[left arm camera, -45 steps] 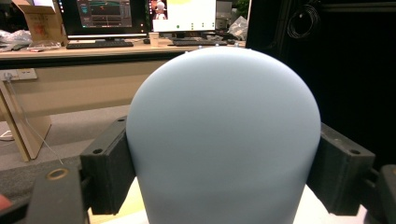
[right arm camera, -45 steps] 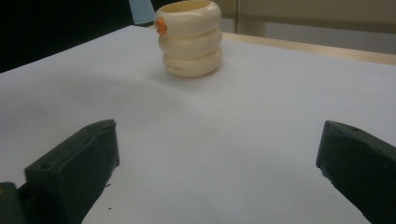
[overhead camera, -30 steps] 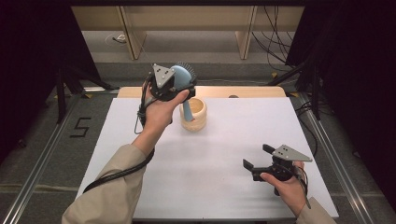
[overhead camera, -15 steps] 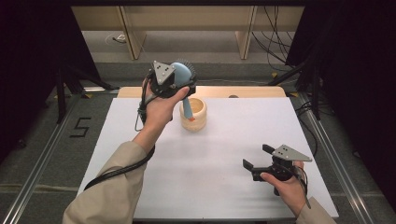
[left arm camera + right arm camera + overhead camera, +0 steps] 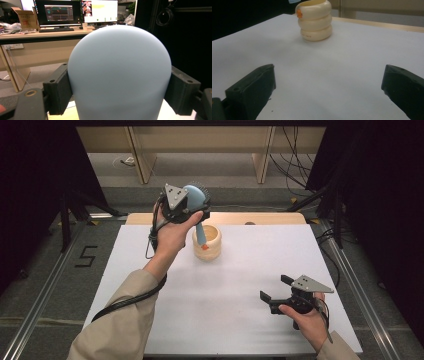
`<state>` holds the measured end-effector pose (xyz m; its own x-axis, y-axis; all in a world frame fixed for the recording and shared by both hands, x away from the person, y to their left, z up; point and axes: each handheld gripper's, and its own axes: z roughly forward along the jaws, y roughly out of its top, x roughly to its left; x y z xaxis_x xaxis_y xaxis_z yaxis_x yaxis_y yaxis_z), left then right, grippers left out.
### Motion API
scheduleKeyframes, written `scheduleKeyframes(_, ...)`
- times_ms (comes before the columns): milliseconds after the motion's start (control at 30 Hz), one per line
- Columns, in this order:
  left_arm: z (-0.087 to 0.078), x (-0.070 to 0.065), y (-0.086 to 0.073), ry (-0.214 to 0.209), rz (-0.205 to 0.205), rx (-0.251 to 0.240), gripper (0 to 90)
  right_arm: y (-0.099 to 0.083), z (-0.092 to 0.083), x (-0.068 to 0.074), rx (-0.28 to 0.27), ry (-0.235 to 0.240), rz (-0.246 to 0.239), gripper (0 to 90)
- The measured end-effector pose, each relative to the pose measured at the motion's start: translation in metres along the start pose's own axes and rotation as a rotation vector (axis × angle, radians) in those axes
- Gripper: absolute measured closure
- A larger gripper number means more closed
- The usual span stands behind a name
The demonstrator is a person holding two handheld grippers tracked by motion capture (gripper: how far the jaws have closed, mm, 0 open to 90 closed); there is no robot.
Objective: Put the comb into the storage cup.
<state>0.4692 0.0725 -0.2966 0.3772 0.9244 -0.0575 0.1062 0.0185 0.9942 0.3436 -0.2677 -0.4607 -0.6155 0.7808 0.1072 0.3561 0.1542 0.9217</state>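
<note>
Hairbrush (image 5: pixel 196 200) in my left gripper (image 5: pixel 192 210), raised above the far side of the tabletop (image 5: pixel 240 285): I clamp the pale blue brush by its rounded head, whose smooth back bulges between both black jaws in the left gripper view, while the handle hangs down with its orange-tipped end in or just over the mouth of the cream ribbed holder (image 5: pixel 207 242). Whether the tip touches the holder I cannot tell. I judge the head-high grip is chosen so the handle can travel straight along the holder's opening. The holder stands upright near the tabletop's far edge, well apart from my other hand. My left forearm reaches forward and up from the near left, wrist bent so the gripper points away from me, its grey plate on top. My right gripper (image 5: pixel 274 291) rests low over the near right of the tabletop, jaws spread wide with nothing between them, aimed toward the holder and idle.
</note>
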Motion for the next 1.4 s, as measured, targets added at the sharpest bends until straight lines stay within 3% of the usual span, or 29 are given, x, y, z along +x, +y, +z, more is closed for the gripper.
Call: scheduleKeyframes(1400, 0.023, 0.004, 0.000, 0.011, 0.021, -0.032, 19.5, 0.000, 0.000, 0.000, -0.003, 0.007, 0.001, 0.2)
